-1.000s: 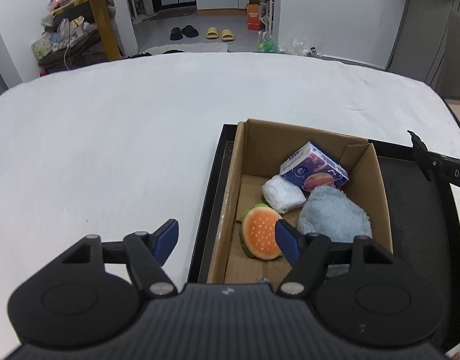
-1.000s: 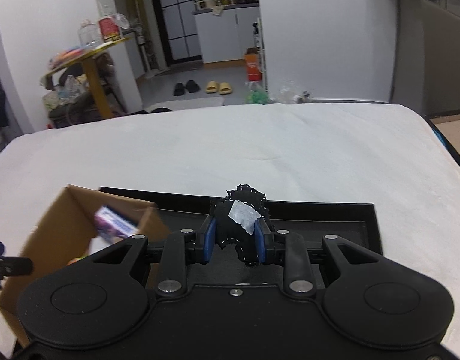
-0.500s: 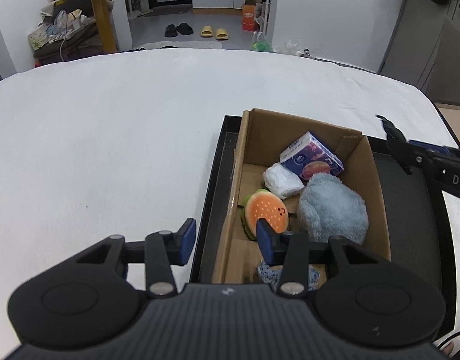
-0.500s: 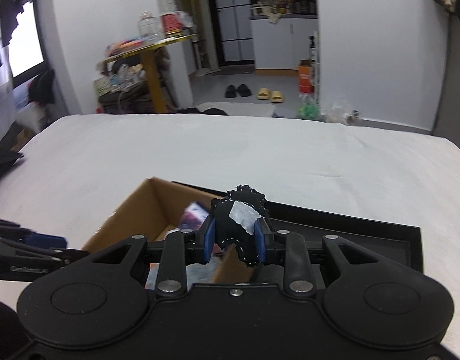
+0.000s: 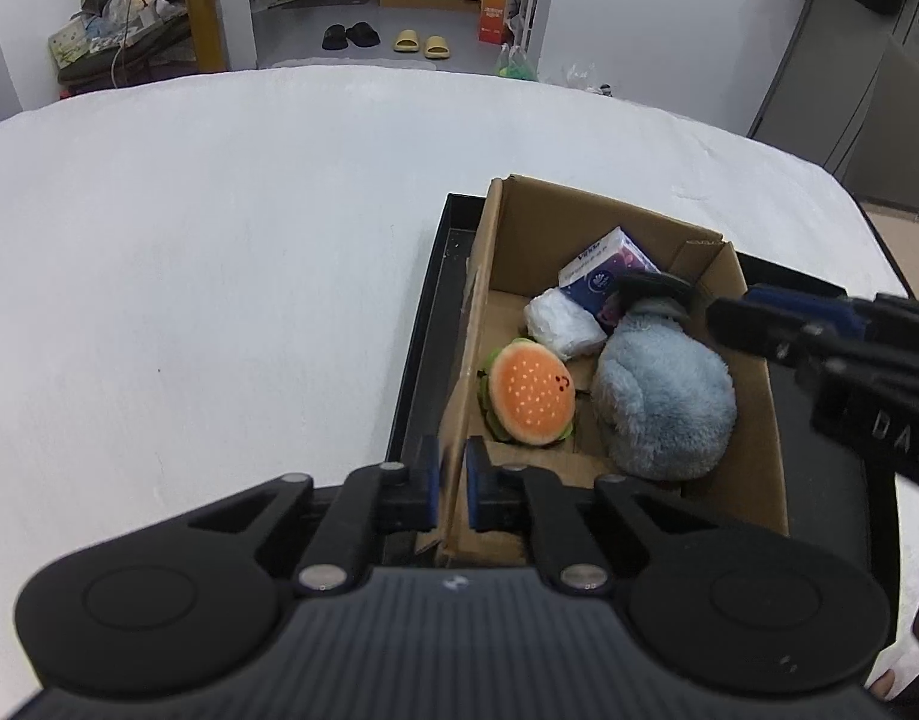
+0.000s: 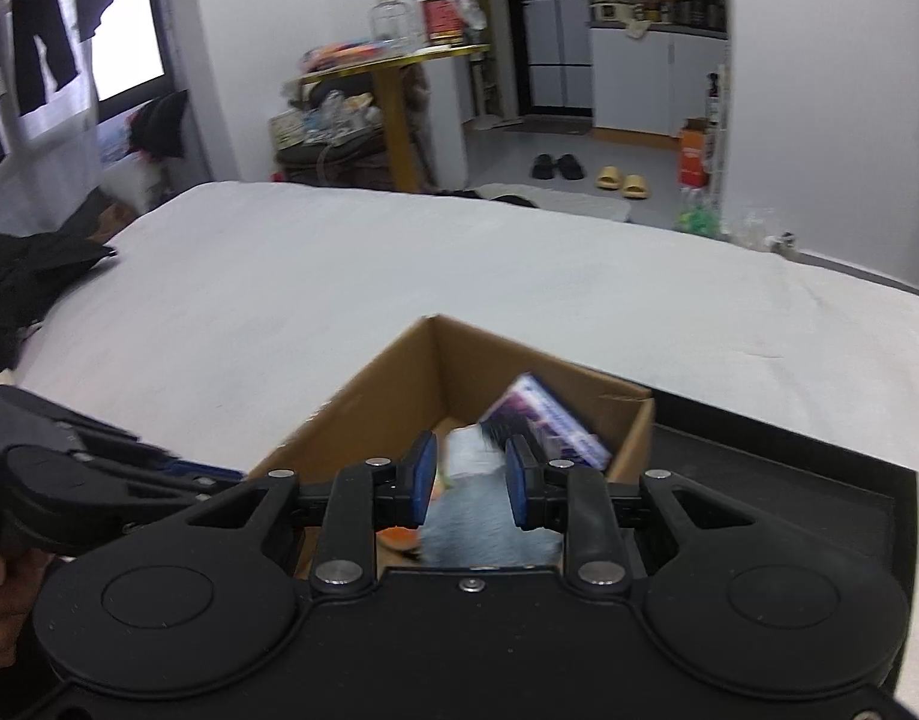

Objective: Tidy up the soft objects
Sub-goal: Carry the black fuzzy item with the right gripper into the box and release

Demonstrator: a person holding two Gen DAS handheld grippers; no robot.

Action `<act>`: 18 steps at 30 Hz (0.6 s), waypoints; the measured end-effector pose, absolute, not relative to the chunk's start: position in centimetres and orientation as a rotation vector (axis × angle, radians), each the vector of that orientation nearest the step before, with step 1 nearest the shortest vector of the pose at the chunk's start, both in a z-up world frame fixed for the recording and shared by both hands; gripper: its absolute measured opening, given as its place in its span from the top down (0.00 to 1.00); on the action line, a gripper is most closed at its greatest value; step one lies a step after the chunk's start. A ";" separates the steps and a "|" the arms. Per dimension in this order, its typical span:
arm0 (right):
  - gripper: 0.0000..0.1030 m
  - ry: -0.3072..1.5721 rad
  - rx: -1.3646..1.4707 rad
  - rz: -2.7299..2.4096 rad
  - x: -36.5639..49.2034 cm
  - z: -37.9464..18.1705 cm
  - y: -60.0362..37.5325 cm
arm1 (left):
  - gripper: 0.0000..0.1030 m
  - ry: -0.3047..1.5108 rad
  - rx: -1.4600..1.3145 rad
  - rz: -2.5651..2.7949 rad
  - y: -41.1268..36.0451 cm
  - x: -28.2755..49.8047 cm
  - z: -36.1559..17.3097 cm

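The black soft thing (image 5: pixel 651 291) lay in the cardboard box (image 5: pixel 753 420), on top of the fluffy blue toy (image 5: pixel 663 402). It looked light and squishy, easy to pinch anywhere. Beside it sat a burger toy (image 5: pixel 531 399), a white bundle (image 5: pixel 561 324) and a tissue pack (image 5: pixel 603 276). The right gripper (image 6: pixel 468 474) hung over the box, fingers apart and empty. The left gripper (image 5: pixel 453 483) pinched the box's near wall. The box stood in a black tray (image 5: pixel 426 324).

Beyond the white bed (image 5: pixel 219 252), black slippers (image 5: pixel 350 35) and yellow slippers (image 5: pixel 421 43) lie on the floor beside an orange carton (image 5: pixel 496 18); a cluttered yellow table (image 6: pixel 393 60) stands left.
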State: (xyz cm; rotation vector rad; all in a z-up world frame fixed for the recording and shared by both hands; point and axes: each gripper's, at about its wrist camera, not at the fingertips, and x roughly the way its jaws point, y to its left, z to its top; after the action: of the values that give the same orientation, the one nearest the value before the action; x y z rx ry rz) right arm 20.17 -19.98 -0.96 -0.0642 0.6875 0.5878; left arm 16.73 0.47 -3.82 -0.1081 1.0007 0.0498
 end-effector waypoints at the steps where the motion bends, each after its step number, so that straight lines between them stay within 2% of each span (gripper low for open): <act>1: 0.79 0.688 -0.067 0.601 20.0 -0.9 -19.8 | 0.93 1.000 -0.106 0.049 0.4 16.7 -3.8; 3: 0.83 0.685 -0.080 0.620 19.7 -0.9 -19.4 | 0.93 1.001 -0.108 0.049 0.5 16.7 -3.8; 9: 0.83 0.697 -0.092 0.624 19.7 -0.9 -19.3 | 0.93 1.001 -0.115 0.052 0.6 16.7 -3.9; 15: 0.82 0.722 -0.108 0.602 19.8 -1.4 -18.8 | 0.91 1.020 -0.120 0.062 0.5 16.9 -3.7; 18: 0.79 0.731 -0.117 0.585 19.5 -1.3 -19.0 | 0.89 1.022 -0.117 0.075 0.6 16.7 -3.2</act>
State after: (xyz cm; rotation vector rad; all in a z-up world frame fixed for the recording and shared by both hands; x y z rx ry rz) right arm 19.50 -18.96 -1.27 -0.1168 0.7306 0.5853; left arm 16.74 0.62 -3.17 -0.1169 1.0223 0.0747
